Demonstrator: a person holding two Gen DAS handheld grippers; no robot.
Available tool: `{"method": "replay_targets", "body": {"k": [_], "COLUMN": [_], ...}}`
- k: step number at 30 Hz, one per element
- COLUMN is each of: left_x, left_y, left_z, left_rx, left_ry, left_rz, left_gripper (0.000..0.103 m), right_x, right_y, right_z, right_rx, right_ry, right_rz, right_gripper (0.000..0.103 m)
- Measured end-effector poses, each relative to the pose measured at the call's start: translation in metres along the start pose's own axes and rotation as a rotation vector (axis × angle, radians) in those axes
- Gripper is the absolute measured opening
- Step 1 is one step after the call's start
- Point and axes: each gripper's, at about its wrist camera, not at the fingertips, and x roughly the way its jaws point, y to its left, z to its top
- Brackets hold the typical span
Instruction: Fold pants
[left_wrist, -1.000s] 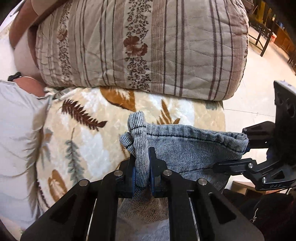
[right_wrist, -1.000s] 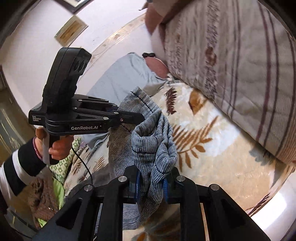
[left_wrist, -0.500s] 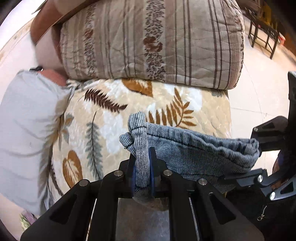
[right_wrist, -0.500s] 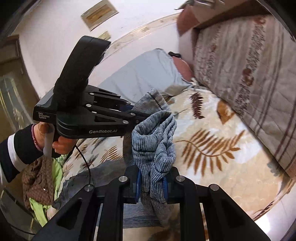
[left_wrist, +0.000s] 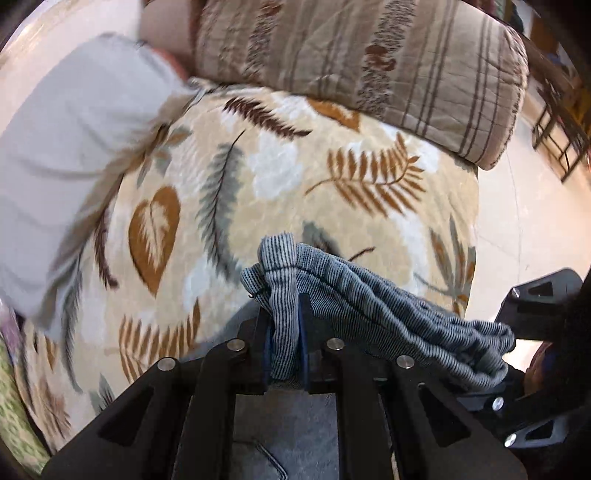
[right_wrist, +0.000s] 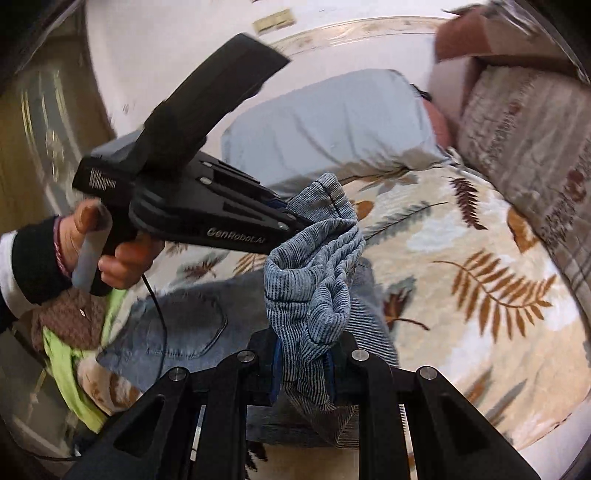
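Observation:
Blue-grey striped denim pants (left_wrist: 376, 310) hang stretched between my two grippers above a leaf-patterned blanket (left_wrist: 280, 173). My left gripper (left_wrist: 284, 354) is shut on one bunched end of the hem. My right gripper (right_wrist: 304, 363) is shut on the other bunched end (right_wrist: 314, 295). In the right wrist view the left gripper (right_wrist: 291, 218) comes in from the left, held by a hand (right_wrist: 122, 258), pinching a corner of the pants (right_wrist: 325, 195). The rest of the pants (right_wrist: 192, 321) lies flat on the blanket below, a back pocket showing.
A striped quilted cushion (left_wrist: 369, 62) lies along the back of the bed. A pale grey pillow (right_wrist: 332, 122) sits by the wall. Green and brown clothes (right_wrist: 74, 332) are heaped at the bed's left edge. Tiled floor (left_wrist: 532, 221) and a dark chair frame lie to the right.
Both grippers have swept sideways over the bed with the pants' end held between them, and both have rolled. More of the blanket and the grey pillow have come into view.

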Motion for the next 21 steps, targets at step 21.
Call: {"method": "replay_targets", "body": {"k": [21], "left_x": [0.012], "left_y": [0.061], "left_z": [-0.086], "left_rx": [-0.208], "left_ry": [0.06], "left_rz": [-0.03], "left_gripper": [0.02], "right_x": [0.067], "right_y": [0.108], "right_z": [-0.032], "right_rx": [-0.296], "right_ry": [0.165], "right_rz": [-0.111], "right_gripper": [0.022]}}
